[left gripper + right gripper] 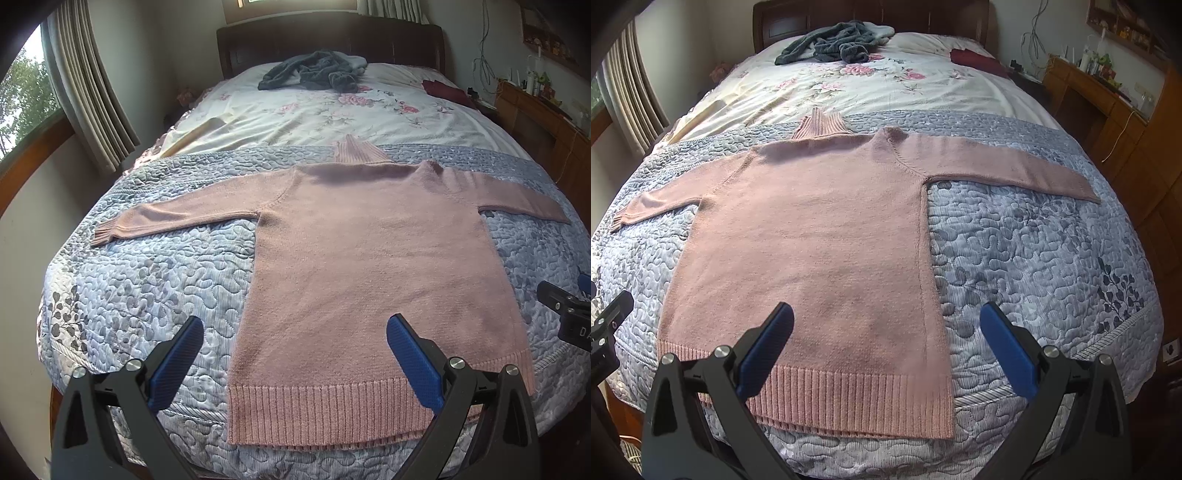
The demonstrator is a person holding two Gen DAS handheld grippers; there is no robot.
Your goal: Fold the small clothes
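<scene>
A pink knitted sweater [369, 266] [812, 240] lies flat on the bed, both sleeves spread sideways, its ribbed collar pointing away and its ribbed hem nearest me. My left gripper [295, 328] hovers open over the hem's left corner, with nothing between its blue pads. My right gripper [886, 317] hovers open over the hem's right corner, also holding nothing. The right gripper's black body [569, 314] shows at the right edge of the left wrist view. The left gripper's body [605, 325] shows at the left edge of the right wrist view.
A blue-grey quilt [147, 277] [1034, 258] covers the near half of the bed, over a floral sheet [332, 114]. A dark grey garment pile [314, 72] lies by the headboard and a dark red cloth [443, 90] at the far right. Wooden furniture [1108, 110] stands right, curtains [92, 92] left.
</scene>
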